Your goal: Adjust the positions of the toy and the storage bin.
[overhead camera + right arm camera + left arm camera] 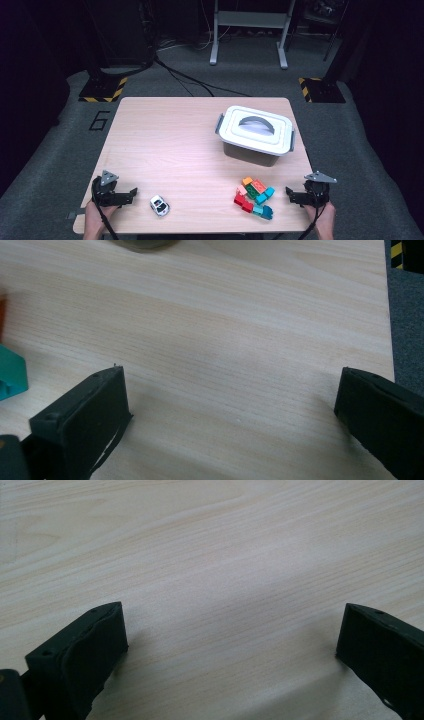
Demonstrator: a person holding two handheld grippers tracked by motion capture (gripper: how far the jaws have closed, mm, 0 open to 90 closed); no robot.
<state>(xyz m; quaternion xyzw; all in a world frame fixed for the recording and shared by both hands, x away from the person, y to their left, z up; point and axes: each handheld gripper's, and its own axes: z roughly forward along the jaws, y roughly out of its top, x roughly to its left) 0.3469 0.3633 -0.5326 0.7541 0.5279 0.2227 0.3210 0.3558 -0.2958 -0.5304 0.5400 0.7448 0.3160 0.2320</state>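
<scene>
Both tools empty, jaws wide apart: left gripper [131,193] near toy car [159,205], right gripper [289,192] beside plastic bricks [254,197]. Car prob. light, hard, rolls; pinch its sides. Bricks light, stiff; grip flat faces.

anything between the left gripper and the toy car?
Nothing visible. The left gripper is open, its fingers aimed toward the toy car, with bare table between them. The bricks lie far off, near the right gripper.

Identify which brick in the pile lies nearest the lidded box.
The orange brick, at the pile's far end; the red, green, pink and teal ones all lie closer to the person than it does.
</scene>
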